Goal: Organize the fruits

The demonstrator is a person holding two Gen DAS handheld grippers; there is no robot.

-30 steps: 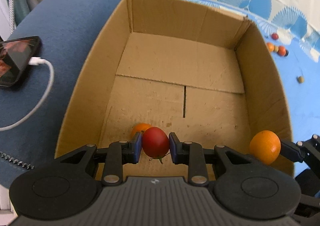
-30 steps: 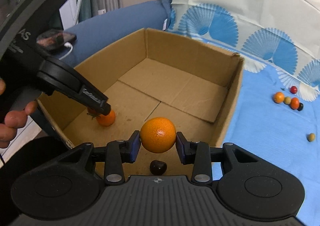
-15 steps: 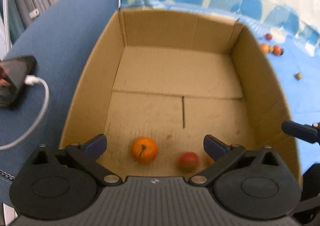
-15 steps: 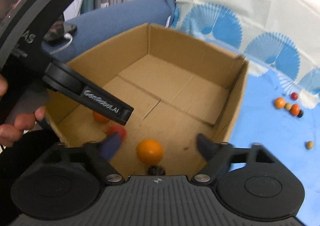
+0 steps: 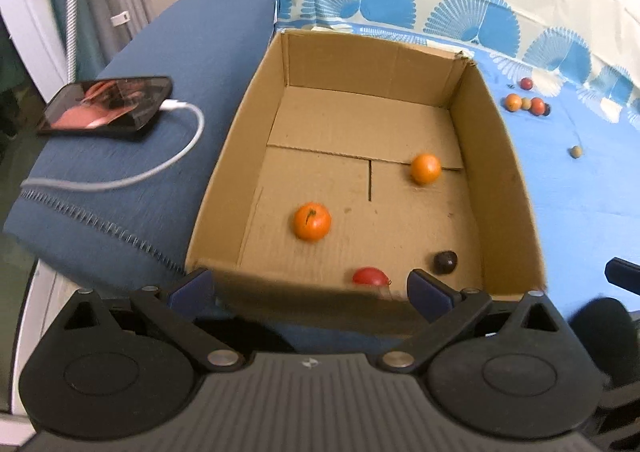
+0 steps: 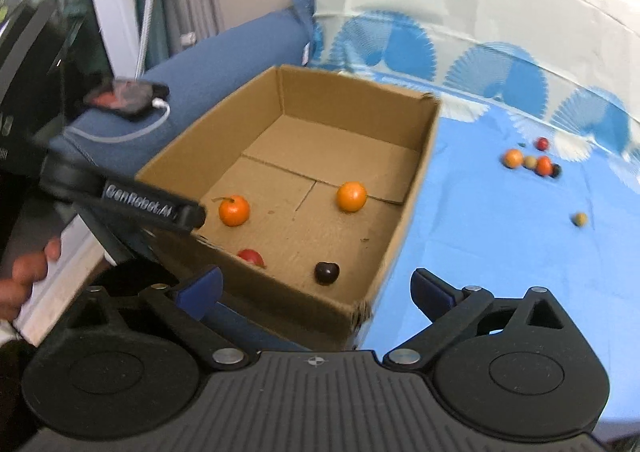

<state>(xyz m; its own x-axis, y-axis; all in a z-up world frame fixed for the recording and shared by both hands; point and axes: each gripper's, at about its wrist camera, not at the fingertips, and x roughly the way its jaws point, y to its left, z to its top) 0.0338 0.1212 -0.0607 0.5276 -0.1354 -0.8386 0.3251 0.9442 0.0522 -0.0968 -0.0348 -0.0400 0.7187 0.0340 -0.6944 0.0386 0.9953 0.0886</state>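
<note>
Down on the floor of the cardboard box (image 5: 496, 155) four fruits are now lying: the red tomato (image 5: 370, 276) by the near wall, one orange (image 5: 425, 168) further in, another orange (image 5: 312, 221) to the left and a dark fruit (image 5: 445, 262). A second ago the tomato and that first orange were each being pinched above the box. The left claw (image 5: 308, 290) and right claw (image 6: 316, 290) have just been opening and are standing wide with nothing between the fingers, pulled back over the near rim. Several small fruits (image 6: 532, 161) are still waiting on the blue cloth (image 6: 500, 244), so more trips look needed.
</note>
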